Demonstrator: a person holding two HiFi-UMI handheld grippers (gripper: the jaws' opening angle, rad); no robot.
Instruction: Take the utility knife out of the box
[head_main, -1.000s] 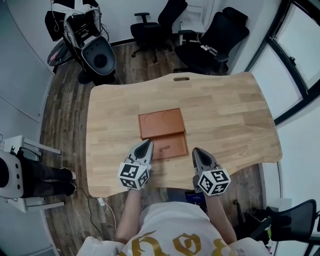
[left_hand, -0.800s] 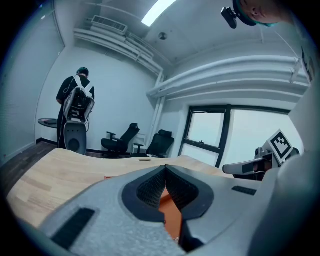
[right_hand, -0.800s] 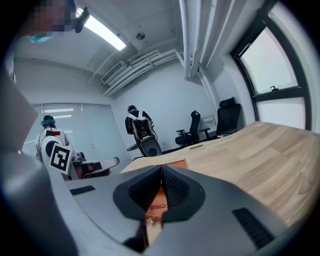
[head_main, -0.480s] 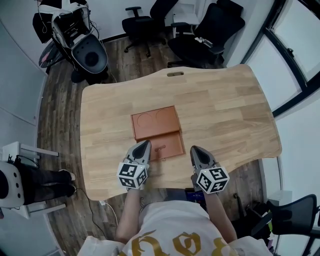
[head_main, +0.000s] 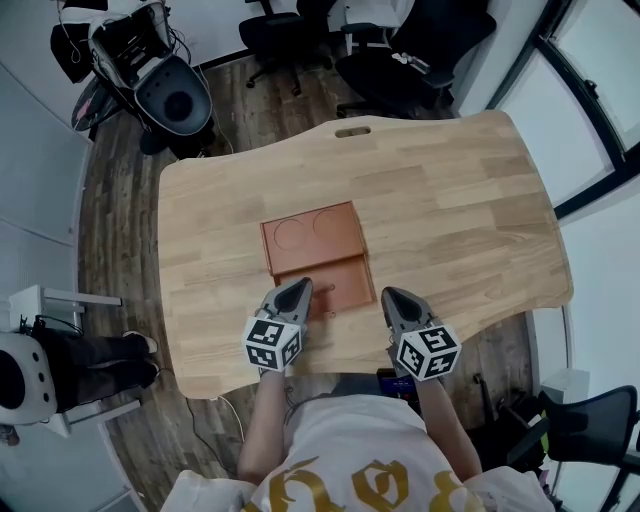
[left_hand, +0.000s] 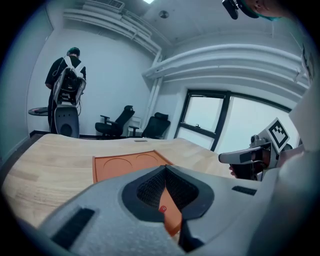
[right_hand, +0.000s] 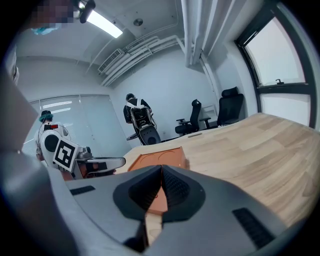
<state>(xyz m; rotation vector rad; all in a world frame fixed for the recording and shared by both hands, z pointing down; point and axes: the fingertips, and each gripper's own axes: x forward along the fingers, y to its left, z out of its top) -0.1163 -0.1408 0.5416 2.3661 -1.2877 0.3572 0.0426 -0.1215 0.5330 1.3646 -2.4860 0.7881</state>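
Note:
An orange box lies open in the middle of the wooden table (head_main: 450, 210). Its lid (head_main: 310, 233), with two round recesses, lies flat on the far side, and the shallow tray (head_main: 345, 280) lies nearer me. Small marks in the tray (head_main: 329, 289) may be the utility knife, but I cannot make it out clearly. My left gripper (head_main: 298, 290) is shut, with its tip over the tray's front left part. My right gripper (head_main: 392, 298) is also shut, just right of the tray. The left gripper view shows the box (left_hand: 125, 164) beyond the closed jaws, and the right gripper view shows it too (right_hand: 157, 159).
The table's front edge (head_main: 340, 365) runs right under both grippers. Office chairs (head_main: 420, 60) and a grey machine (head_main: 170, 90) stand on the floor beyond the far edge. White equipment (head_main: 30, 370) stands at the left.
The head view has shifted a little. Both grippers stay shut at the tray's near side, almost where they were. The box has not moved.

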